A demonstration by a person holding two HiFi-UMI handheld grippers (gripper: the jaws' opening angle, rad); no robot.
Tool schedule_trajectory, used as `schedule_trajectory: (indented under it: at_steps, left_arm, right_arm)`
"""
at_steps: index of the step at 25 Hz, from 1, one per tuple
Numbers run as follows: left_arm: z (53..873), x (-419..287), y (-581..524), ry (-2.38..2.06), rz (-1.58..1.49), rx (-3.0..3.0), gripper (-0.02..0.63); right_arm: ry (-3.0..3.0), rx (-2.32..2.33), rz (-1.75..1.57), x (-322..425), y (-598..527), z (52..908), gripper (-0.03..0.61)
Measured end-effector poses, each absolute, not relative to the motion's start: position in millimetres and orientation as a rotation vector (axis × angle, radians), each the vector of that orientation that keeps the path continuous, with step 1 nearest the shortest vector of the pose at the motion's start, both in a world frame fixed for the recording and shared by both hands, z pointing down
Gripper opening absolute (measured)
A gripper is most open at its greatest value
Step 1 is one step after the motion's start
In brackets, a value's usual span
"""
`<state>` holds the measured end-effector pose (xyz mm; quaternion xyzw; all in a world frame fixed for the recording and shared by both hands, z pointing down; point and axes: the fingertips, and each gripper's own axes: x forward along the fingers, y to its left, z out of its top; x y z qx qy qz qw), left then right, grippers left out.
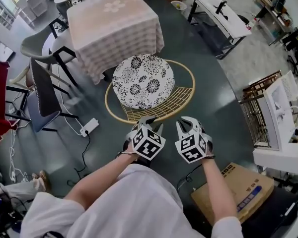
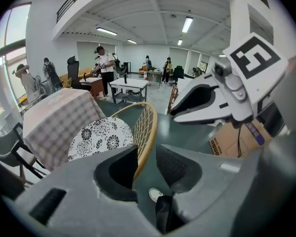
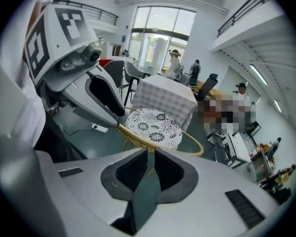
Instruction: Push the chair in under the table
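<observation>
Barely begun: chair (image 1: 143,81) sits just beside the cloth-covered surface (image 1: 114,24), seat not yet under it. Left gripper (image 1: 150,123) fingers apart, straddling the back rim (image 2: 148,130) without pinching. Right gripper (image 1: 188,122) fingers narrowly apart, empty, near the rim. Whole push remains.

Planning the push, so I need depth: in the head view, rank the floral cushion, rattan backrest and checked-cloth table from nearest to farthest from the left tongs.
1. Rattan backrest: right at the tips of the left tongs.
2. Floral cushion: just beyond, on the seat.
3. Checked-cloth table: farthest, upper left.
</observation>
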<state>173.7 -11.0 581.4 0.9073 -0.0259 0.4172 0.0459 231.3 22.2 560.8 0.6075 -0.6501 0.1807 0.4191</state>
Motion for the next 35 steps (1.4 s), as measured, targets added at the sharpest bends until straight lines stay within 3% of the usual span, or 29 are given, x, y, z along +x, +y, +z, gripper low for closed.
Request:
schedule_trajectory:
  at_steps: [3, 6, 18, 24, 25, 35]
  left_arm:
    - [589.0, 175.8, -15.7, -0.023, 1.355, 2.776, 0.135]
    - [601.5, 175.3, -14.3, 0.063, 1.457, 2.779, 0.157]
    - [624.7, 175.9, -28.0, 0.003, 1.64, 2.791, 0.163]
    - [639.3, 178.9, -27.6, -0.026, 1.775, 2.773, 0.16]
    - [640.4, 180.3, -26.6, -0.031, 1.791, 2.775, 0.136]
    - [643.3, 172.6, -27.0, -0.179, 1.919, 2.777, 0.1]
  right_arm:
    - [-1.624, 1.386, 0.402, 248.7, 15.0, 568.0, 0.016]
    - [-1.61, 1.264, 0.372, 265.2, 12.9, 577.0, 0.08]
    - [-1.527, 0.718, -0.055, 307.9, -6.0, 614.8, 0.109]
    - [-1.554, 0.498, -0.195, 312.9, -10.5, 633.7, 0.109]
    - [-1.558, 0.473, -0.216, 313.5, -9.5, 636.2, 0.109]
    - [-1.627, 0.288, -0.304, 304.6, -7.4, 648.9, 0.051]
